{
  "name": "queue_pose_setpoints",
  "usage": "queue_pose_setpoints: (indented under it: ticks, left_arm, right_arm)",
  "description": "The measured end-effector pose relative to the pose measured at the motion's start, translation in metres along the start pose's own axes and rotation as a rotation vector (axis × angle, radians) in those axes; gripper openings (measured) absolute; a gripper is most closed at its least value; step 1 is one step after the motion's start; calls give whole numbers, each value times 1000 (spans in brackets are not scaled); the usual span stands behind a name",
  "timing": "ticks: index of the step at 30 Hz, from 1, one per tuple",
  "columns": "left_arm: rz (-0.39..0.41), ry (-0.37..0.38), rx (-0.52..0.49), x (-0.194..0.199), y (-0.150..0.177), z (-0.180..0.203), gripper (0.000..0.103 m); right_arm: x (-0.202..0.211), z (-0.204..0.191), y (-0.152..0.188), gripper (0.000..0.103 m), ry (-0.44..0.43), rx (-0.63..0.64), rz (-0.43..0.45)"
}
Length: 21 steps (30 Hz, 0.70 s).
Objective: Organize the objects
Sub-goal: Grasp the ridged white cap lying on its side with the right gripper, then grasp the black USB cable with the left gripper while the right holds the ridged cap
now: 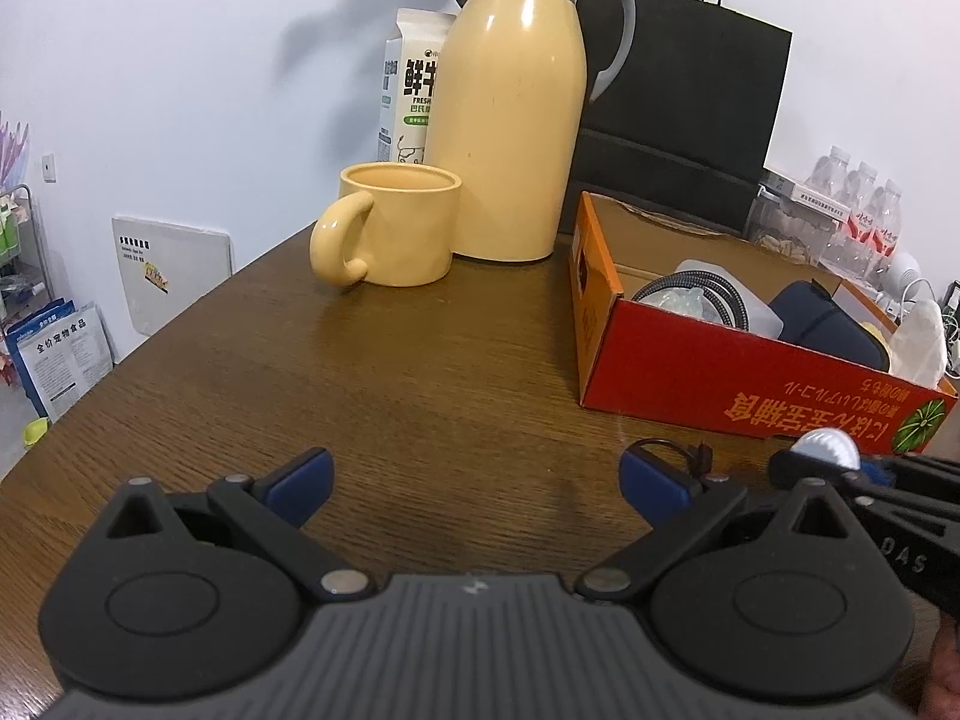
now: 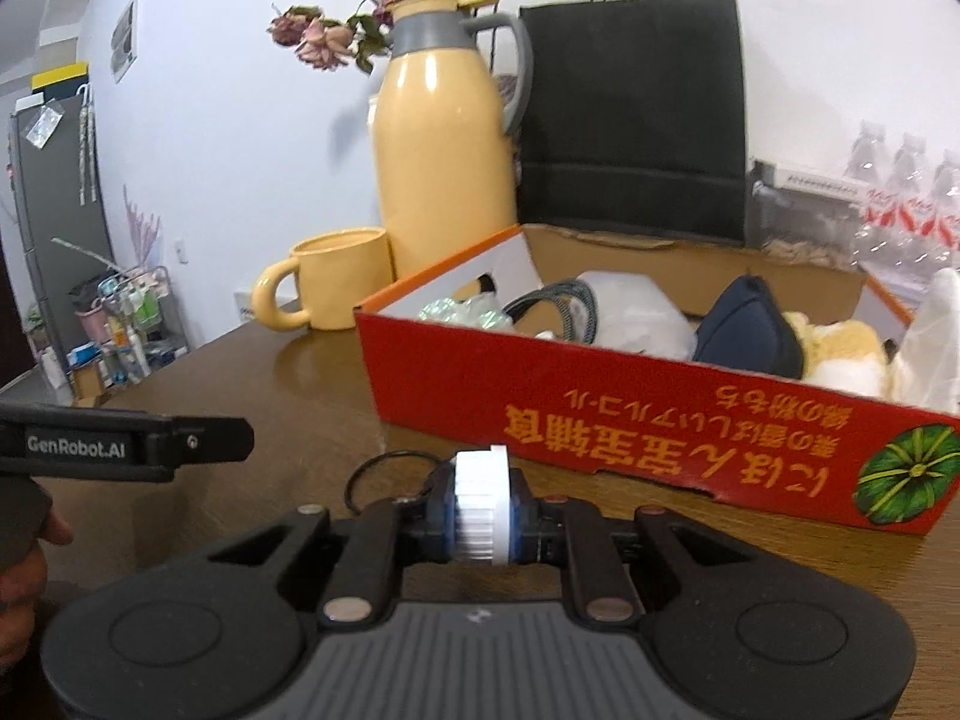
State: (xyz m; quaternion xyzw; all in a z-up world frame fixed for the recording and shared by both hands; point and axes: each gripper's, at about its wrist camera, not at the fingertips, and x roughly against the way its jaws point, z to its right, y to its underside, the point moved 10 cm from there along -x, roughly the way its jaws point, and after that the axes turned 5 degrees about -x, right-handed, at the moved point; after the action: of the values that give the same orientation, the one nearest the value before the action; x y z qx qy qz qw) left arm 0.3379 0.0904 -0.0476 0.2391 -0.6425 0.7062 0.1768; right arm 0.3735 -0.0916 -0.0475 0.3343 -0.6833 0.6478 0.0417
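With several items already in the red cardboard box point(image 2: 630, 420), your right gripper point(image 2: 480, 510) clamps the white ribbed plastic cap point(image 2: 480, 504) just before that box, still to go in, while your left gripper point(image 1: 474, 486) gapes empty.

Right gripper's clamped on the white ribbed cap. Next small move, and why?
Probably lift the white ribbed cap and carry it over the red box wall: the right gripper pinches it low by the table, and the box holds other items.
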Motion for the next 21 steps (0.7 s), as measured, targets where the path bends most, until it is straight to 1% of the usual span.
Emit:
queue_pose_setpoints:
  ticks: [12,16,21]
  left_arm:
    - [-7,-5,-24,-5,4,4,103]
    - [6,1,-50,-4,4,11,103]
    - [28,29,-112,-2,4,31,103]
  right_arm:
    - [23,25,-4,15,70,-35,65]
    - [33,36,-3,15,92,-39,77]
    - [44,58,0,15,131,-55,87]
